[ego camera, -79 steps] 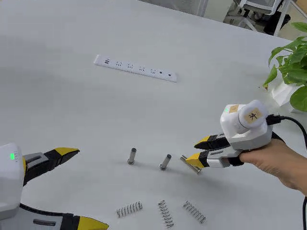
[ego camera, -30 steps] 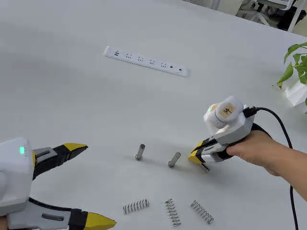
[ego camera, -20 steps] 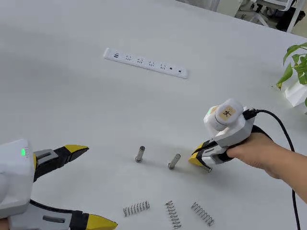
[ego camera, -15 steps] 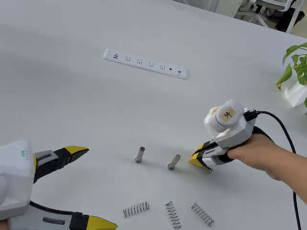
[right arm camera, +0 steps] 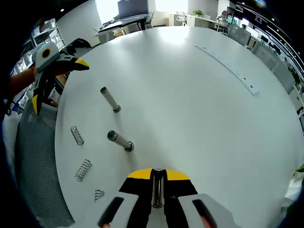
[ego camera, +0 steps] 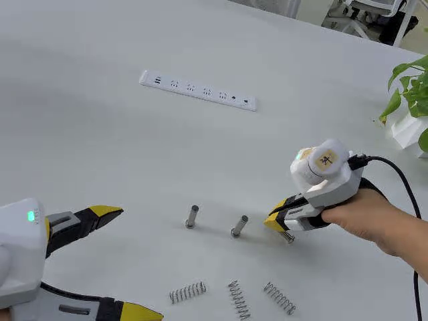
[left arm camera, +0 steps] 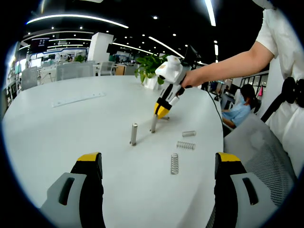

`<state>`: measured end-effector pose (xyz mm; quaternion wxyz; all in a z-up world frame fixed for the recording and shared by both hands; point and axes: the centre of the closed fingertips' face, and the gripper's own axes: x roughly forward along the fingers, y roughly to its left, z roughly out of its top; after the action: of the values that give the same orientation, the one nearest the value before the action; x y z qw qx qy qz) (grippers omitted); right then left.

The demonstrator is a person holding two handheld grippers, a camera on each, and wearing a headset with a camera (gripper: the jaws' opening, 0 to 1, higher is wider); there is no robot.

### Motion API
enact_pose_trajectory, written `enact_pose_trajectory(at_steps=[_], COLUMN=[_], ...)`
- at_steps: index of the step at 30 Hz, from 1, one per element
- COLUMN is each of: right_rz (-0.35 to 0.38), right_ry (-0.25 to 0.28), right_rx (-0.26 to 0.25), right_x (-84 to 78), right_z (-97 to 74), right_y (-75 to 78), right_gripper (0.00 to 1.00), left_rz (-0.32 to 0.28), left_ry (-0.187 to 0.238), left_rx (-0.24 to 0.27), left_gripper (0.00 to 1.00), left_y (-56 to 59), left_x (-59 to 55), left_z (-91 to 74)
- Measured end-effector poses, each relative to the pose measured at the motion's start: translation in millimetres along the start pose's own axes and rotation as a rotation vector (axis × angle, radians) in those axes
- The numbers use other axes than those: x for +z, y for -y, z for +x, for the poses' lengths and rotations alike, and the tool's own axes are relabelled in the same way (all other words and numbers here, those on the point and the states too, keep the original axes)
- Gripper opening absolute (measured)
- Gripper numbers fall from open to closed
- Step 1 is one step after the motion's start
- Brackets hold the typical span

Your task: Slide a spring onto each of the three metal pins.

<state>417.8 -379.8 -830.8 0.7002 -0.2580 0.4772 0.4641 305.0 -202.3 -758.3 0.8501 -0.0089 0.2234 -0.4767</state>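
Two metal pins [ego camera: 192,217] [ego camera: 239,226] stand upright on the white table [ego camera: 100,134]. My right gripper [ego camera: 275,222] is shut on the third pin [right arm camera: 156,187], whose end [ego camera: 289,237] pokes out low by the tabletop. Three springs [ego camera: 187,292] [ego camera: 235,298] [ego camera: 279,297] lie in a row in front of the pins. My left gripper [ego camera: 124,263] hovers open at the near left, nothing between its fingers. In the left gripper view the pins [left arm camera: 134,134] [left arm camera: 154,123] and springs [left arm camera: 174,163] lie ahead of that gripper [left arm camera: 159,159], with the right gripper [left arm camera: 161,110] beyond.
A white power strip [ego camera: 197,90] lies farther back on the table. A potted plant [ego camera: 408,80] stands at the right edge. A black cable [ego camera: 401,187] trails from the right gripper. A mesh chair [left arm camera: 270,161] sits by the table's edge.
The right gripper's jaws, open around the lying pin 2.6 s ago, have shut on it. Over the last second it has barely moved. The left gripper stays open in place.
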Motion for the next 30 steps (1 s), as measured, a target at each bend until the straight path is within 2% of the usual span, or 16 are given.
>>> enact_pose_trajectory(at_steps=[30], right_rz=[0.021], right_ry=[0.077], right_rx=[-0.028], right_x=[-8.7], right_z=[-27.9], right_y=[-5.4], right_gripper=[0.04], left_rz=[0.007], left_ry=[-0.006], left_rx=[-0.012], left_gripper=[0.98], left_y=[1.8], left_x=[0.0], left_z=[1.7])
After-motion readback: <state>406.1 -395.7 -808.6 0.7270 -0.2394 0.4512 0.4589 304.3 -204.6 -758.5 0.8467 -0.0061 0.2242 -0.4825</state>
